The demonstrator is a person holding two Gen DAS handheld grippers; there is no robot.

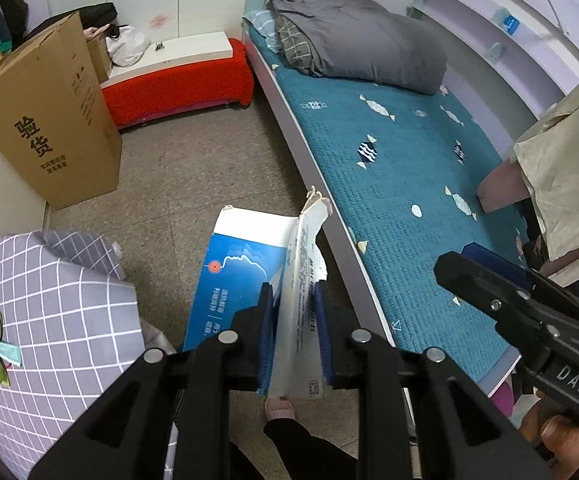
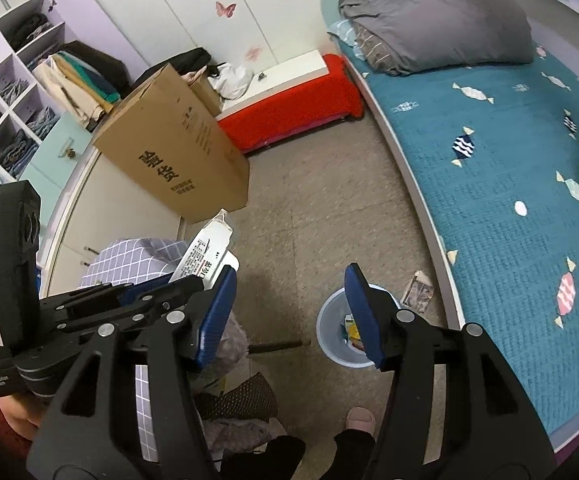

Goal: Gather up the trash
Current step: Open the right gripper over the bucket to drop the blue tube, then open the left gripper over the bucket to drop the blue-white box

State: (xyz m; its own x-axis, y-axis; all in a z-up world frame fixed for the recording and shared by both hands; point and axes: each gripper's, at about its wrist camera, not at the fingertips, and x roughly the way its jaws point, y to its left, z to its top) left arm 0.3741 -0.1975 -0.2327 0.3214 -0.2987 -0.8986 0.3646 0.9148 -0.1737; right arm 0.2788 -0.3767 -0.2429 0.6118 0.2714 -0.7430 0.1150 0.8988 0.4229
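Observation:
My left gripper (image 1: pixel 295 304) is shut on a flattened blue and white carton (image 1: pixel 249 268), held above the floor beside the bed. The same carton (image 2: pixel 203 252) shows at the left of the right wrist view, in the left gripper (image 2: pixel 177 292). My right gripper (image 2: pixel 289 304) is open and empty, above a small round bin (image 2: pixel 329 320) that holds several pieces of trash. A crumpled paper scrap (image 2: pixel 419 290) lies on the floor between the bin and the bed. The right gripper (image 1: pixel 473 268) shows at the right of the left wrist view.
A bed with a teal cover (image 1: pixel 389 152) and grey duvet (image 1: pixel 353 36) runs along the right. A big cardboard box (image 1: pixel 49 120) stands at the left wall, a red bench (image 1: pixel 181 84) behind it. A checked grey cushion (image 1: pixel 57 312) is at my left.

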